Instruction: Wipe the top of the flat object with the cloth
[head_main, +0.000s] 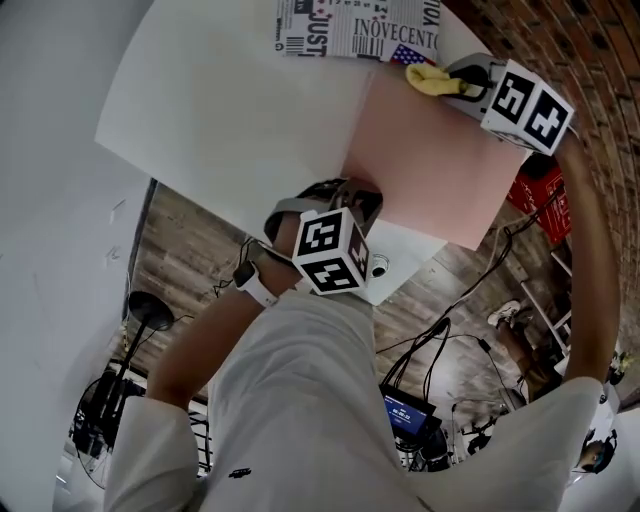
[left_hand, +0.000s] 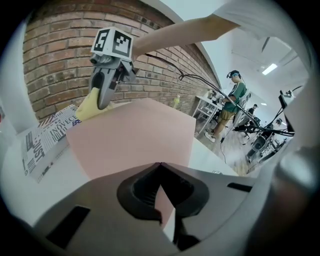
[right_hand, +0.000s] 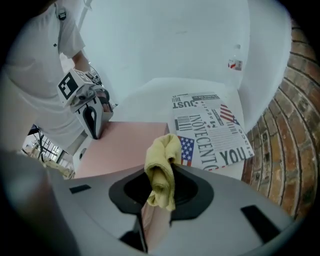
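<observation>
left gripper (left_hand: 160, 165): jaws together, tips at pink flat board (head_main: 440, 170) near edge | right gripper (right_hand: 166, 167): clamped on yellow cloth (head_main: 435, 80), board's far corner beside newsprint sheet (head_main: 350, 25) | board on white table (head_main: 220, 110)

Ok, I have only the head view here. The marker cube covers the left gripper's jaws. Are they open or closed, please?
Observer: Closed. In the left gripper view the left gripper has its tips together, with the pink sheet just beyond them.
Operator: And how is the cloth held?
Observer: The right gripper pinches a bunched fold of the yellow cloth between its jaws.
Operator: Is anybody else around?
Observer: One person stands far behind the pink sheet, seen only in the left gripper view.
</observation>
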